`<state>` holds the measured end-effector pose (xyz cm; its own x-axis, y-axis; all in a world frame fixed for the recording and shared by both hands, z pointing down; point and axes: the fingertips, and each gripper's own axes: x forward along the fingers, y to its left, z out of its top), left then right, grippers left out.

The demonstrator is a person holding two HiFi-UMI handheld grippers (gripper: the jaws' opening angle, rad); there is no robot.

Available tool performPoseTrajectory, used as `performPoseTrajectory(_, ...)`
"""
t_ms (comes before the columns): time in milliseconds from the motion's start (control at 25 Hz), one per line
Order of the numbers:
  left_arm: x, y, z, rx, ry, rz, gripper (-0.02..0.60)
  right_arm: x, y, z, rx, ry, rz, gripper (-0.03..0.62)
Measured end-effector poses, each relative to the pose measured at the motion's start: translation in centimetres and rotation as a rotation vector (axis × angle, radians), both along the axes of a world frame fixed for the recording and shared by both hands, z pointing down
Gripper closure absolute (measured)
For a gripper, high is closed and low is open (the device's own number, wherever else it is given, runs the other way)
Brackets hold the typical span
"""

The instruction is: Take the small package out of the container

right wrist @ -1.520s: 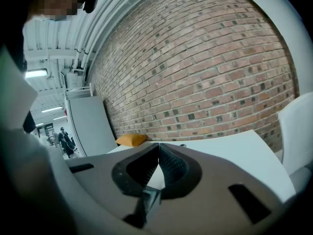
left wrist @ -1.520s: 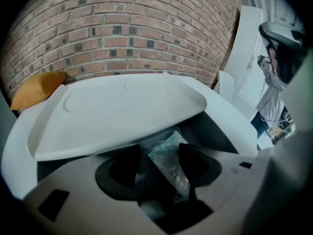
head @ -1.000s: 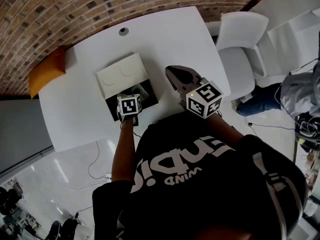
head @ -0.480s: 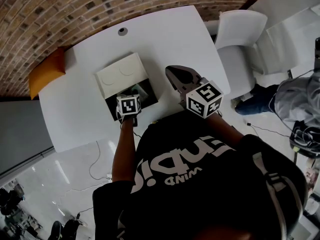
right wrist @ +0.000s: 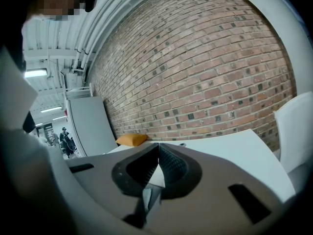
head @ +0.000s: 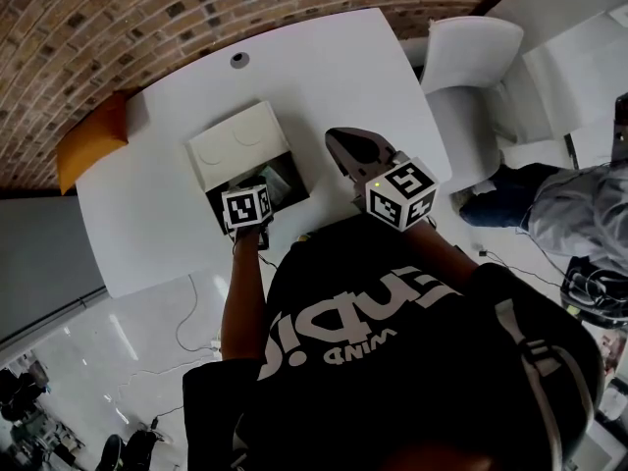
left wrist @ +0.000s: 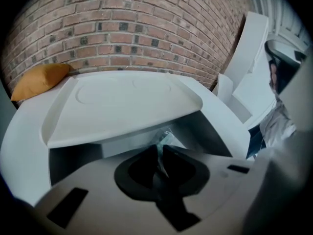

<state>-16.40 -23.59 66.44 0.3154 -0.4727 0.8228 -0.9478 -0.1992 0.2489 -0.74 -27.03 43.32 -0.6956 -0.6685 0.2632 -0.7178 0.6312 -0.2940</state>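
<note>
On the white table stands a white container with its lid swung open, dark inside. My left gripper reaches down into it; its marker cube covers the jaws in the head view. The jaws have just been closing and now pinch a small clear, greenish package at its crinkled edge, under the raised lid. My right gripper hovers over the table to the right of the container, shut with nothing between its pads.
An orange cushion lies at the table's left corner, and a round cable hole sits near its far edge. A white chair stands to the right. A person is on the floor side at far right. A brick wall lies beyond.
The left gripper's marker cube has shifted slightly left and rolled a little over the container. The right gripper has not moved. The person at far right has moved.
</note>
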Motion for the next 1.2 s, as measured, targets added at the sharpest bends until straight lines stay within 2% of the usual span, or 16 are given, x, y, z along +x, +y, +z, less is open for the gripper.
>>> performPoseTrajectory(200,0.1,0.1,-1.3,0.020,0.053,-0.027,0.545,-0.2,0.0,0.1,-0.002,0.002,-0.011,0.594)
performPoseTrajectory(560,0.4,0.7,-4.4,0.094,0.080,-0.032,0.554,-0.4,0.2,0.6,-0.012,0.006,-0.026,0.594)
performPoseTrajectory(1200,1.2,0.3,-14.7,0.314,0.114,0.005,0.557,-0.9,1.0,1.5,-0.022,0.025,-0.045,0.594)
